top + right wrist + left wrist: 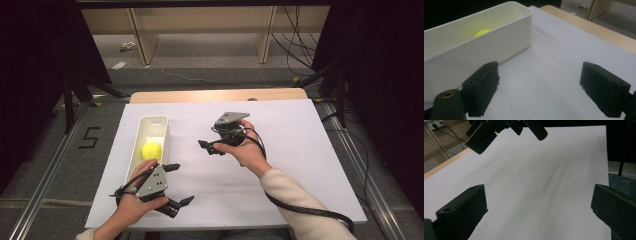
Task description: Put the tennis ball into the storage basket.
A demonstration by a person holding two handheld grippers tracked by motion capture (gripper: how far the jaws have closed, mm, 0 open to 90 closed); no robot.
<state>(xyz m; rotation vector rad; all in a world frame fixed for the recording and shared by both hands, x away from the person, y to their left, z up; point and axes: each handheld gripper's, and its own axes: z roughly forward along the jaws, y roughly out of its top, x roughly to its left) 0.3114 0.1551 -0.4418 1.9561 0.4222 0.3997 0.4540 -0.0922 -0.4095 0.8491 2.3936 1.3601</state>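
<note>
A long white bin lies on the left of the white sheet with a yellow ball inside it. My left gripper is near the front edge, just right of the bin's near end, jaws wide open and empty. My right gripper hovers mid-table, pointing left toward the bin, open and empty. In the right gripper view, its gripper frames bare sheet, with the bin and the top of the ball to the left. In the left gripper view, its gripper spans bare sheet, and the right gripper hangs at the top.
The wooden table edge shows beyond the sheet. Dark stands and cables sit on the floor around the table, and wooden furniture legs stand farther back. The right half of the sheet is bare.
</note>
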